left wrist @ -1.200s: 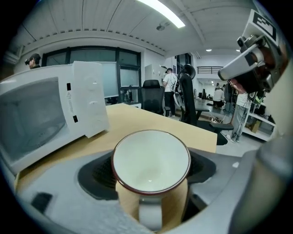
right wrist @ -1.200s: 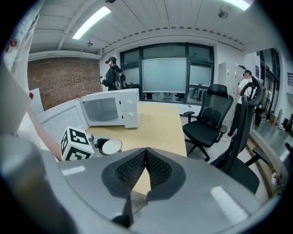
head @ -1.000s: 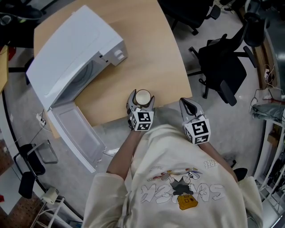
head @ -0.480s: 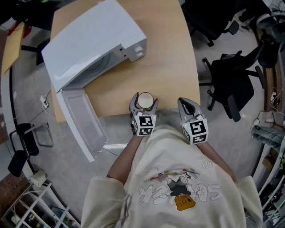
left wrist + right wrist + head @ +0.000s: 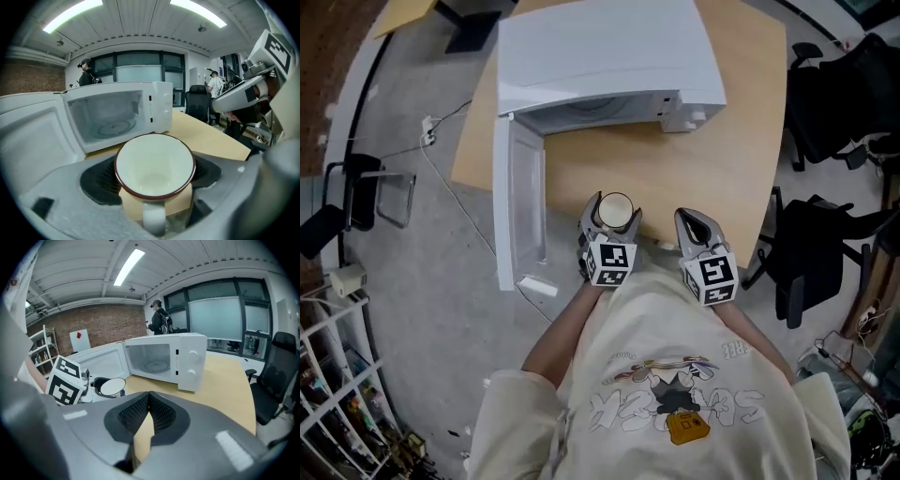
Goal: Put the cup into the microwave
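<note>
**A:** Where is your cup [image 5: 154, 164] in relation to the microwave [image 5: 602, 58]?

**B:** It sits just in front of the microwave's open mouth, upright in your left gripper [image 5: 611, 216]. The jaws stand fairly wide because they clamp the cup's body from both sides. The handle points back towards you and the rim faces up, so anything inside would stay level. It looks lifted off the table [image 5: 722, 178], though I can't be sure of that.

**A:** And your right gripper [image 5: 694, 227]?

**B:** It is in front of the microwave's control-panel side, with its pads pressed together on nothing. I'd guess you hold it there so it stays out of the cup's path.

**A:** Why is the door [image 5: 521, 197] placed like that?

**B:** It is swung right out from the microwave's hinge side. That leaves the cavity and its glass turntable [image 5: 111, 127] open to a straight approach.

**A:** What does the next move call for?

**B:** Probably you carry the cup level through the opening, between the door and the panel side. You would set it on the turntable before loosening the jaws. Watch the top edge of the opening.
</note>
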